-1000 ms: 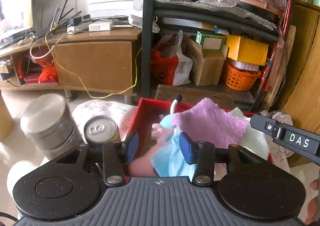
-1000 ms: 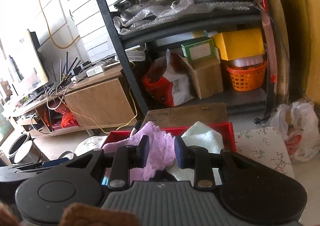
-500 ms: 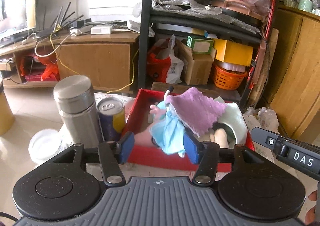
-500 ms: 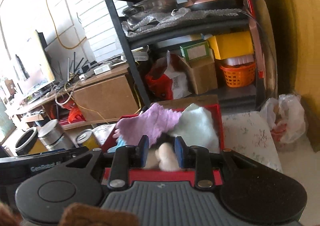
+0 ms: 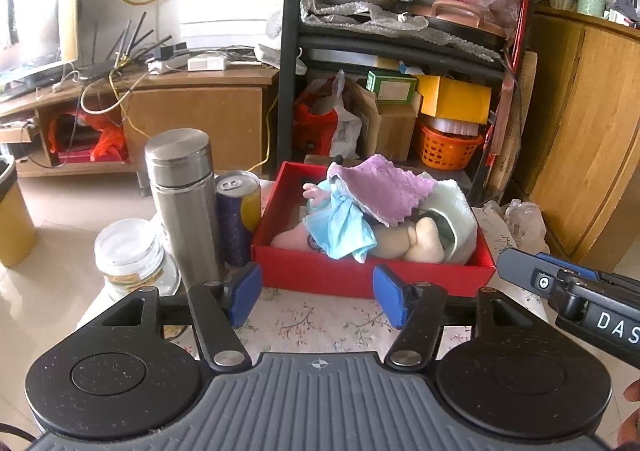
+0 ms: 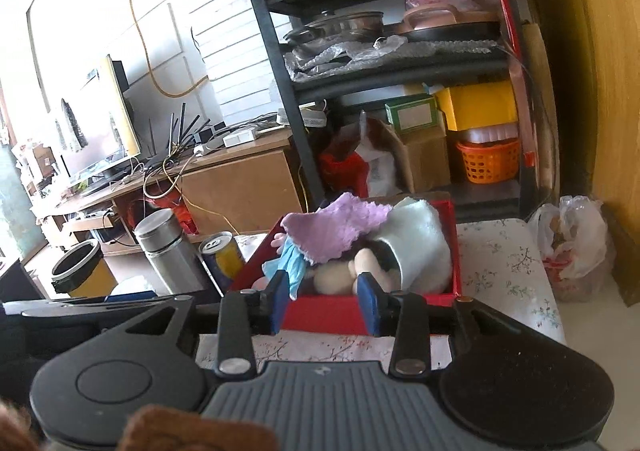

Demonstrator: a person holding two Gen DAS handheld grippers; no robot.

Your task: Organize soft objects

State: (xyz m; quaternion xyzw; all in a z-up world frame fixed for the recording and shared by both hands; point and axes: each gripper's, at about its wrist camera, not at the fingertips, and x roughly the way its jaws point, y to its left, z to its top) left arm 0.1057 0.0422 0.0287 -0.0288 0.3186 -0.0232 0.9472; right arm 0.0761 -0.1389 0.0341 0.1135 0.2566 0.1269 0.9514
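1. Because the soft things are heaped on one another in the red box point(image 5: 360, 275), most of each is hidden: the purple cloth point(image 5: 384, 187) drapes over the doll in the blue dress point(image 5: 340, 227), leaving only a pink hand, the dress and a pale leg showing, and the doll's head cannot be made out.
2. At the box's right end, the pale green towel point(image 5: 456, 211) wraps part of a cream plush toy point(image 5: 424, 239); what kind of toy it is cannot be told.
3. Seen by the right wrist camera, the same heap rises above the box rim, with the purple cloth point(image 6: 336, 227) on top and the towel point(image 6: 420, 247) leaning against the far right wall.
4. The left gripper point(image 5: 318, 297) is spread wide and holds nothing; it hangs over the flowered worktop point(image 5: 320, 323), just short of the box's near wall.
5. The right gripper point(image 6: 324, 303) is likewise released and empty, its blue pads framing the near wall of the box point(image 6: 328, 311); its tip point(image 5: 520, 267) enters the left view from the right, the rest cut off.
6. Left of the box, a steel flask point(image 5: 182, 203) and a drink can point(image 5: 238, 215) stand close against it, with a glass jar point(image 5: 128, 255) near the worktop's left edge.
7. Bare cloth lies in front of the box and to its right point(image 6: 504, 263).
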